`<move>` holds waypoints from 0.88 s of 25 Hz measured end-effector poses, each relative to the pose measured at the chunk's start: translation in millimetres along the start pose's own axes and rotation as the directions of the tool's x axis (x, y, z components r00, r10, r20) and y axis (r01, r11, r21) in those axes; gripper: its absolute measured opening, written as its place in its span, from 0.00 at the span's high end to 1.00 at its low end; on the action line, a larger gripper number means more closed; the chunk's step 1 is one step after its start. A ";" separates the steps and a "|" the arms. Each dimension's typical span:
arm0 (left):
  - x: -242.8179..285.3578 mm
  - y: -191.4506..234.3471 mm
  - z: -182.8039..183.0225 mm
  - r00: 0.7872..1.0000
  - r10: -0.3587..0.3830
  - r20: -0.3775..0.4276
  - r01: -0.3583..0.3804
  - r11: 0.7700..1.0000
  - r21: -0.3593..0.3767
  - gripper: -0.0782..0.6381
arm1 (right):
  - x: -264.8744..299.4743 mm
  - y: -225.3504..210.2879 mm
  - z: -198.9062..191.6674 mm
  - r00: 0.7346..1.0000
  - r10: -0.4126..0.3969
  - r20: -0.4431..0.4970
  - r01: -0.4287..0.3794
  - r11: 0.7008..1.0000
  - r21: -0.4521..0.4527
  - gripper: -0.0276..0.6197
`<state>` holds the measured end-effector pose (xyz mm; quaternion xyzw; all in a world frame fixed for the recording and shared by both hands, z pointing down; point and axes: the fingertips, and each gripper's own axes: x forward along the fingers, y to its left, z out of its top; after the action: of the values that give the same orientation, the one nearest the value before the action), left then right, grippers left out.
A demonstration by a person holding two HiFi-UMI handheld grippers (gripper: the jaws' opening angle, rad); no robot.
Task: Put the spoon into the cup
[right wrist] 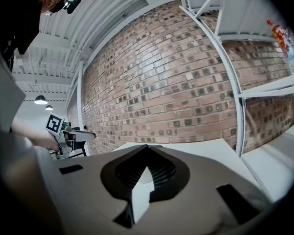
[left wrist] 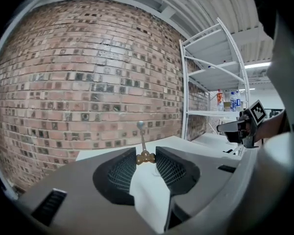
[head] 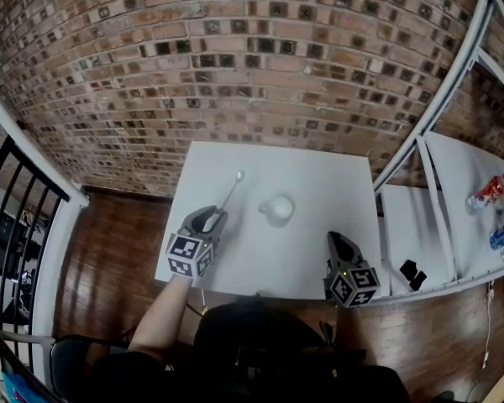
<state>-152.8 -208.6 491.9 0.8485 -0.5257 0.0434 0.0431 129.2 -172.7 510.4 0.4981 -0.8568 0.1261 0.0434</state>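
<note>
Centrally, a white counter [head: 319,183] is set against a brick wall [head: 235,49].

- Spoon [head: 233,190]: it is gripped at its handle end by the left hand-held gripper [head: 214,217], whose jaws are closed on the gold-coloured tip (clearest in the left gripper view). The bowl is pointed away from the person, toward the wall.
- Cup [head: 277,209]: white, it is stood upright on the counter just to the right of the spoon and apart from it.
- Right hand-held gripper [head: 334,240]: it is held at the counter's near right edge, well apart from the cup. Its jaws are closed tip to tip, with nothing seen between them.
</note>
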 end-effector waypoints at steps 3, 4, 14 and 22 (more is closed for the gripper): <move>17.7 -20.5 -4.2 0.998 -0.059 -0.022 0.059 0.998 0.012 0.71 | -8.4 -10.4 0.4 1.000 -0.027 0.006 0.026 1.000 0.012 0.95; 23.4 -27.5 -6.6 0.996 -0.079 -0.031 0.079 0.997 0.011 0.71 | -11.4 -13.9 0.8 0.999 -0.037 0.009 0.037 0.999 0.015 0.95; 71.8 -80.2 -57.3 0.937 -0.225 -0.266 0.233 0.973 -0.002 0.71 | -36.6 -44.4 0.3 0.992 -0.126 0.033 0.124 0.991 0.048 0.95; 87.1 -89.1 -63.5 0.911 -0.253 -0.326 0.262 0.965 -0.016 0.71 | -41.9 -51.2 -4.5 0.989 -0.144 0.034 0.142 0.988 0.067 0.95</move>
<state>-36.2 -238.9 562.8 0.8921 -0.3942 0.1839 0.1224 194.2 -160.4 515.3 0.5618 -0.8151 0.1404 0.0197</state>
